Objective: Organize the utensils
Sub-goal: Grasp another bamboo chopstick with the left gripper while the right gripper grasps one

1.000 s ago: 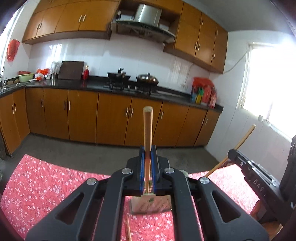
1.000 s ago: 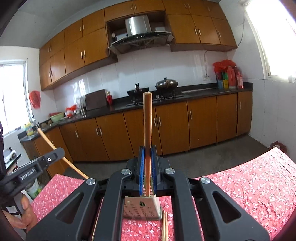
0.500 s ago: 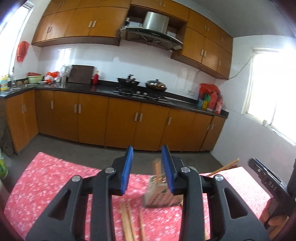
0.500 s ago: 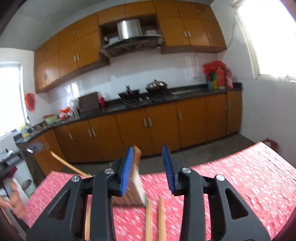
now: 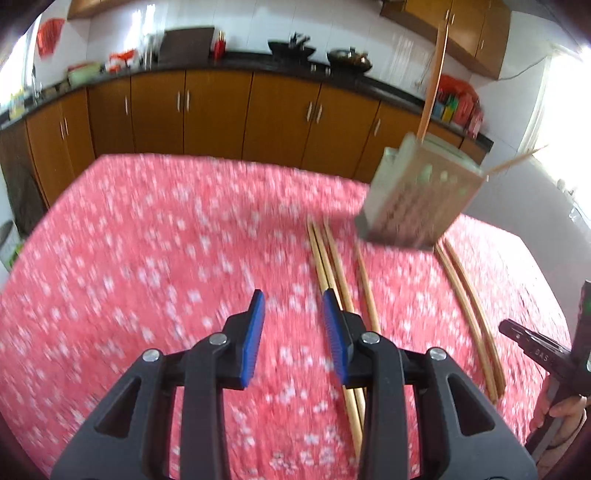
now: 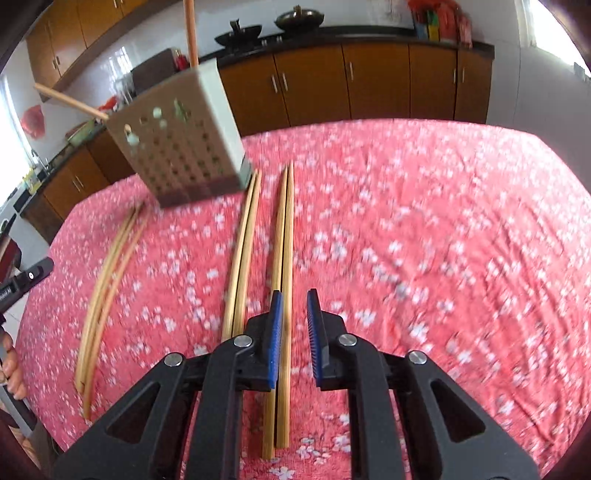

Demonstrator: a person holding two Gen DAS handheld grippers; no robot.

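Both grippers have let their chopsticks drop into the holder (image 6: 184, 136) and tipped down. Left gripper (image 5: 291, 325) gapes wide, right gripper (image 6: 294, 321) narrower; each should straddle one chopstick (image 6: 282, 236) squarely before closing.

Holder (image 6: 183, 138) stands on table (image 6: 424, 206), far side, two chopsticks (image 6: 191, 31) in it. Loose chopstick pairs (image 6: 282, 258) lie on table before it, side by side. Cabinets (image 6: 332, 88) behind table.
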